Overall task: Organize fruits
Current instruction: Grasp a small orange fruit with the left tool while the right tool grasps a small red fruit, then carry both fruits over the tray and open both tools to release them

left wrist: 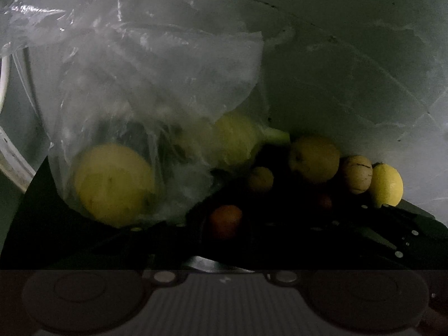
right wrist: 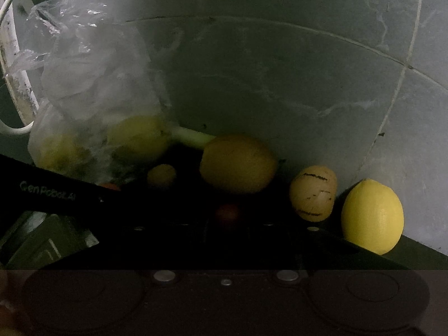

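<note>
Both views are very dim. Nearest the right wrist camera the right gripper (right wrist: 224, 240) is a black mass, and whether its jaws are released or clenched cannot be told; the same goes for the left gripper (left wrist: 224, 240).

Take the striped fruit (right wrist: 313, 193) as landmark. Just to its right, closer to the camera, sits the bright lemon (right wrist: 372, 216). To its left lies a large dull-yellow fruit (right wrist: 238, 163), with a small reddish fruit (right wrist: 228, 212) in front of that and a small round yellow one (right wrist: 161, 175) farther left. All rest on a dark bench (right wrist: 420, 254).

Far to the left of the striped fruit a clear plastic bag (right wrist: 92, 84) stands with yellow fruit (left wrist: 113, 183) inside. Behind everything rises a grey marbled wall (right wrist: 280, 70).
</note>
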A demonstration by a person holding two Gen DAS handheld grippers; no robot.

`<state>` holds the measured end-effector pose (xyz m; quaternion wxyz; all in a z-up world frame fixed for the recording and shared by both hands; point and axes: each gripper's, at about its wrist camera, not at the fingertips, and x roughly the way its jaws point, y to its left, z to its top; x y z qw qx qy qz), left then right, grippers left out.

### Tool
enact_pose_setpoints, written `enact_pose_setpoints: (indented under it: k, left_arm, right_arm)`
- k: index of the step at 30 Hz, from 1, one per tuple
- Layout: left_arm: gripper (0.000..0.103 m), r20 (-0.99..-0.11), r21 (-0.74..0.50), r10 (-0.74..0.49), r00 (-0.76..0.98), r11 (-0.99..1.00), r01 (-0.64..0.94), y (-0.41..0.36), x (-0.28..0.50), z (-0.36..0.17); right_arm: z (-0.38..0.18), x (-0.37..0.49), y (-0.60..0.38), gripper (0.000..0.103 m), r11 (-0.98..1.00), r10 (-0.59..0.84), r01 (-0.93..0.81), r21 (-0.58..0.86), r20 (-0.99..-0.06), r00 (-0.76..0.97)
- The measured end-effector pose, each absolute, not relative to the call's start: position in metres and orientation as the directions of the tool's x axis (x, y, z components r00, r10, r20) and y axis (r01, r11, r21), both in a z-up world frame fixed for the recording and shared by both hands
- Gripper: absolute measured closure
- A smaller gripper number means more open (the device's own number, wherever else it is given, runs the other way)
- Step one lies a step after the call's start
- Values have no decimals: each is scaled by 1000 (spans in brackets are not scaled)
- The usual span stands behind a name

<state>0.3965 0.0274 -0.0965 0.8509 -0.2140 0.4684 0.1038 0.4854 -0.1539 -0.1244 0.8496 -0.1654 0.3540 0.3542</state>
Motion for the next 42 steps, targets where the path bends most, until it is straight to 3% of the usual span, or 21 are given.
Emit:
enact_pose_setpoints:
  k: [22, 42]
  left_arm:
    - [74, -800, -307, -108, 590, 919, -249, 21, 358, -57]
    - [74, -793, -327, -273, 544, 945, -3, -4, 319, -40]
  right_arm:
    - [-80, 413, -189, 79, 747, 471, -663, -46, -667, 577]
    - [-85, 323, -226, 79, 860, 349, -510, -16, -710, 612]
